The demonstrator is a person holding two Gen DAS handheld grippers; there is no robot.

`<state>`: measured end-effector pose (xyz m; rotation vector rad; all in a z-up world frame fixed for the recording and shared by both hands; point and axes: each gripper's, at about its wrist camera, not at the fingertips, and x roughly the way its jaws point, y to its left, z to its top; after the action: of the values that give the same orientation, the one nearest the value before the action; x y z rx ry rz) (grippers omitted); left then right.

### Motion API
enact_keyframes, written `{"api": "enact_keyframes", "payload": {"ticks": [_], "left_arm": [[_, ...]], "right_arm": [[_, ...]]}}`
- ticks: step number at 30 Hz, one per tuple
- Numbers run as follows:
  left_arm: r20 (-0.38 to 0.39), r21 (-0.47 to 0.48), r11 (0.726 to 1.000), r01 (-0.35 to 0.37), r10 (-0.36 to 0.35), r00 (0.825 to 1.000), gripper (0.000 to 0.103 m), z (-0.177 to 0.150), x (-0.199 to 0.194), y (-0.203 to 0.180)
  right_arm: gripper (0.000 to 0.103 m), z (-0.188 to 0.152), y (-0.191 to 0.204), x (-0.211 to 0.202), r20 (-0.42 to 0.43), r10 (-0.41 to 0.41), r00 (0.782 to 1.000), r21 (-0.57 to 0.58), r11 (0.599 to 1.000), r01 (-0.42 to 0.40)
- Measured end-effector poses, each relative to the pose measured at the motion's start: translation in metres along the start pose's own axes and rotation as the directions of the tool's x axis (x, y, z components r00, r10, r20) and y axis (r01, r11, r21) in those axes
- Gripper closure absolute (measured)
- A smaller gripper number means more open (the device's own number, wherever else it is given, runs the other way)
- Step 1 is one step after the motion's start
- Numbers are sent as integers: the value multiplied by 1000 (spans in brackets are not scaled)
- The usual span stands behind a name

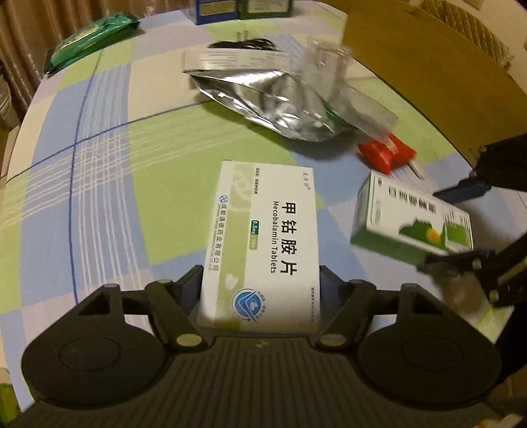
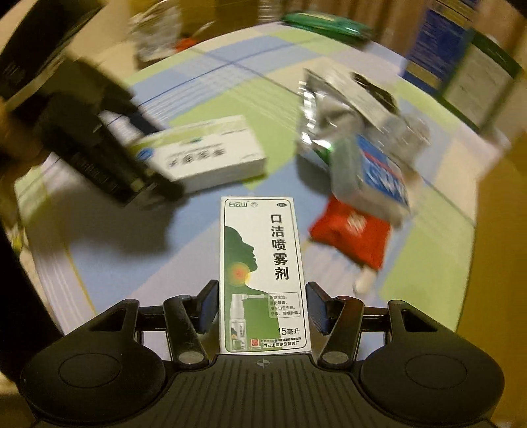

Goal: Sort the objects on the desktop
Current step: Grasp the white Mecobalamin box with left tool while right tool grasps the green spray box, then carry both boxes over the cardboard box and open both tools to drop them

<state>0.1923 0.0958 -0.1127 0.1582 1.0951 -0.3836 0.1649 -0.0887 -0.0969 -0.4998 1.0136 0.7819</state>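
Observation:
My left gripper is shut on a white and green Mecobalamin tablet box, held above the checked tablecloth. My right gripper is shut on a white and green mouth spray box. In the left wrist view the spray box and the right gripper show at the right. In the right wrist view the tablet box and the left gripper show at the upper left. A silver foil pouch and a red packet lie on the table.
A green packet lies at the far left edge. Blue and green boxes stand at the far edge. A brown cardboard box stands at the right. A clear plastic wrapper lies over the foil pouch. The right wrist view is motion-blurred.

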Motion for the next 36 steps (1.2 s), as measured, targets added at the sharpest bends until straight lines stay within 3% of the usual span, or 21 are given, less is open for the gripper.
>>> {"api": "enact_keyframes", "payload": {"ticks": [2,5,9,16,30,36], "left_arm": [[-5,15,999,32,-32,999,35,-6,-3,-8],[10,17,1000,25,-25,1000,35,-11,-8,-18],[60,0,1000,11,-11,998,26,-15,-10,-25],[68,76,996,-38,33,997,26,-10,0,-31],[55,94,995,-44,39,998,36,-2,8,-36],[80,90,994,-60,53,995,36,-1,-7,-41]], "right_arm": [[50,-4,-2,-4,23,-12,1000,55,998,11],[49,-12,-3,-9,58,-19,998,96,995,13],[49,-11,7,-5,79,-42,996,67,997,36],[48,-15,-2,4,124,-16,992,78,997,6],[50,-11,1,9,144,-38,989,85,996,26],[50,-11,-1,-6,210,-67,975,132,991,39]]}}
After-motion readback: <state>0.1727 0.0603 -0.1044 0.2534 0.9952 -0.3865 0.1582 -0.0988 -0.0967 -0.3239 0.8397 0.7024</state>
